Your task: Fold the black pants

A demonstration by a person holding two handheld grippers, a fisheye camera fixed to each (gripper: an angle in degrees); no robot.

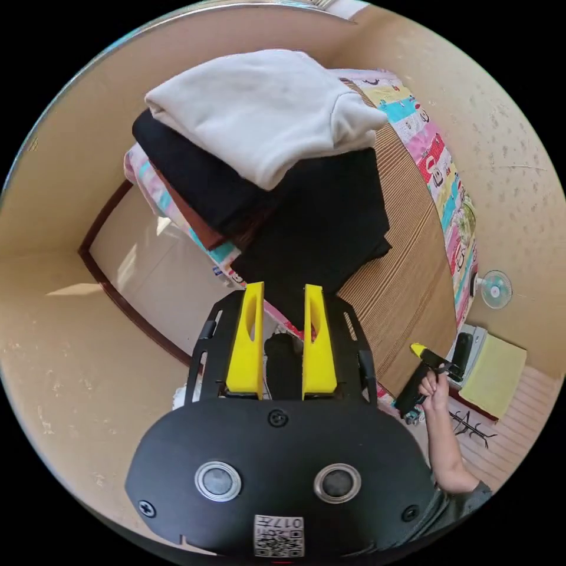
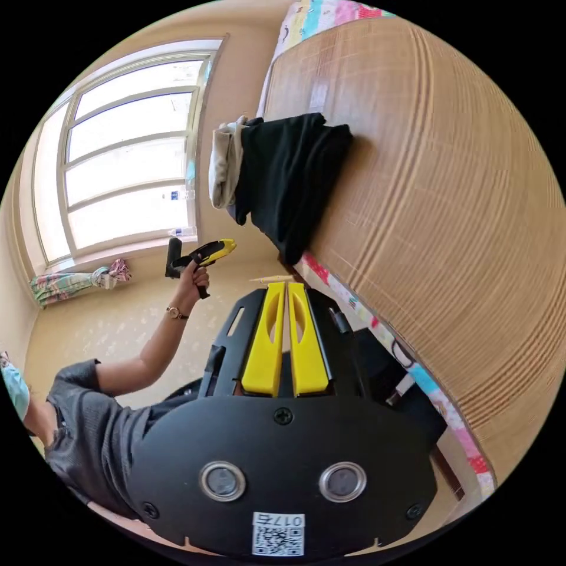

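Two grippers are showing. The left gripper (image 1: pixel 283 290) is holding its yellow jaws a little apart around nothing, pointing at the folded black pants (image 1: pixel 330 230), which are lying on the striped mat (image 1: pixel 407 277) at the bed's edge. One stack of four folded garments (image 1: pixel 236 147) is sitting beside the pants, its lower layers mostly covered by the cream one on top. The right gripper (image 2: pixel 286 284) is resting with jaws nearly touching, empty

Sunlit window (image 2: pixel 124 153), beige walls (image 1: pixel 65 365)
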